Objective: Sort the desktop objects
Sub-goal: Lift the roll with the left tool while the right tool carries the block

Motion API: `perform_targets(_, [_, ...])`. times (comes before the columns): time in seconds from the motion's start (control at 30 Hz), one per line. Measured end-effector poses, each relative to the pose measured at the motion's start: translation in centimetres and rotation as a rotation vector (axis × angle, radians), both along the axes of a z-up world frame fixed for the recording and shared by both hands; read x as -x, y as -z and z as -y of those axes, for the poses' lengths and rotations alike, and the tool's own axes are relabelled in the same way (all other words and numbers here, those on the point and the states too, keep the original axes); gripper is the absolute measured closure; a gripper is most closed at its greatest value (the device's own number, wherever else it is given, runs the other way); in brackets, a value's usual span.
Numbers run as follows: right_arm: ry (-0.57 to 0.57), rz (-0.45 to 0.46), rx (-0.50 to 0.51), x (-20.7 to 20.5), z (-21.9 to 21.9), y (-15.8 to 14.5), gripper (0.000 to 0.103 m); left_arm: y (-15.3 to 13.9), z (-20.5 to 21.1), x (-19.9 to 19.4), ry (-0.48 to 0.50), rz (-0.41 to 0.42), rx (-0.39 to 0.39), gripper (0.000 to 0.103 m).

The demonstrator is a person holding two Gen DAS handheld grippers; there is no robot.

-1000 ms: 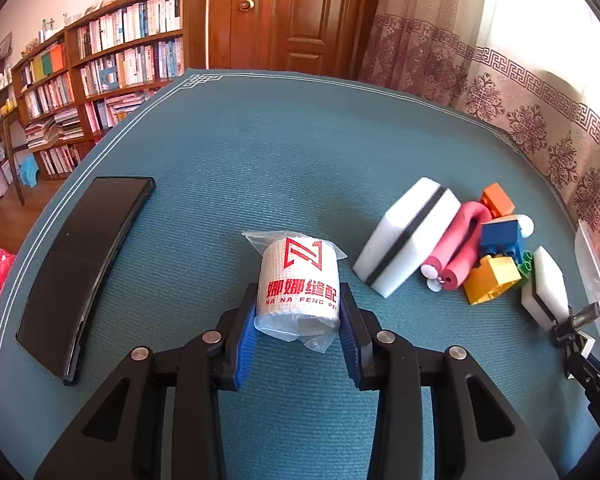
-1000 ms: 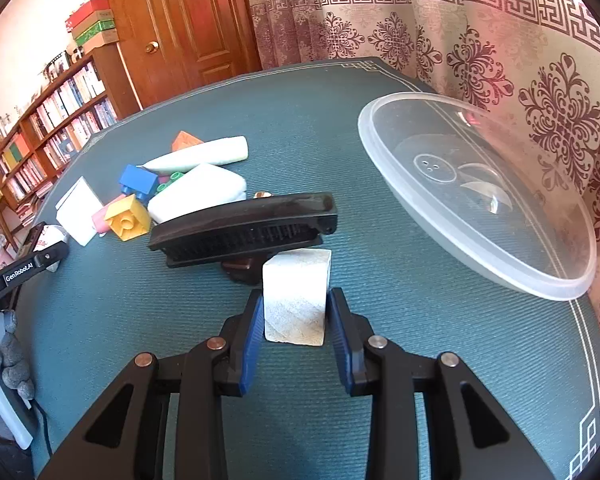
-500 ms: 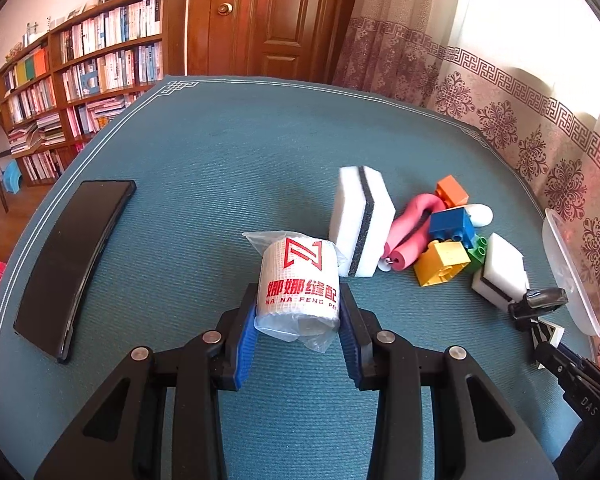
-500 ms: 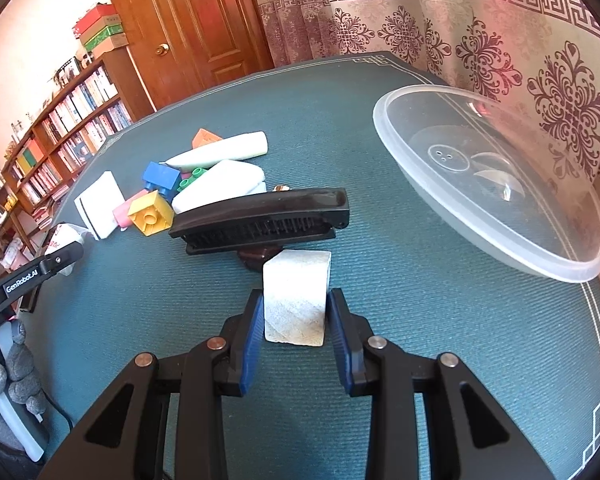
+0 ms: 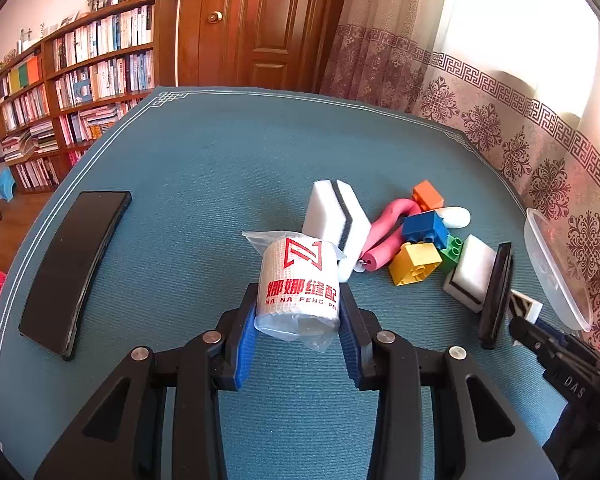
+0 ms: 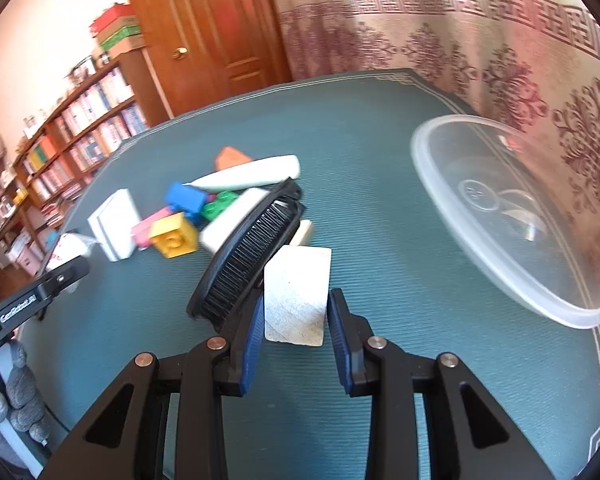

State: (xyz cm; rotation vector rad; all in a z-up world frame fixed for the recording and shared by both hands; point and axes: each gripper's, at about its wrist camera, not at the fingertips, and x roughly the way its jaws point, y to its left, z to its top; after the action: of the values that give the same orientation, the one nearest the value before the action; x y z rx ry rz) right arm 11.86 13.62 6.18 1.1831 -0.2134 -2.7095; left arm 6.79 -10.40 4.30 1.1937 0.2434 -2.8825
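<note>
Both grippers loaded, sorting underway
Left gripper (image 5: 298, 320) clamps wrapped roll (image 5: 300, 280); right gripper (image 6: 296, 320) pinches white block (image 6: 296, 296); carry level, release gently

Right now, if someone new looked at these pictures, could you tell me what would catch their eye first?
Probably the white roll with red lettering, wrapped in plastic and clamped in the left gripper in the foreground. Next, the white block between the right gripper fingers, a black brush beside it. Then the bright toy bricks heaped mid-table, and the clear plastic lid at the right edge.
</note>
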Motion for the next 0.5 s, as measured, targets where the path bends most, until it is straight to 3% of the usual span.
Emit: perform_targets(0.5, [0.015,-0.033,0.043,-2.1,-1.5,-1.2,0.07,-0.9,-3.4,-0.4,0.087,0.0,-0.011,0.064])
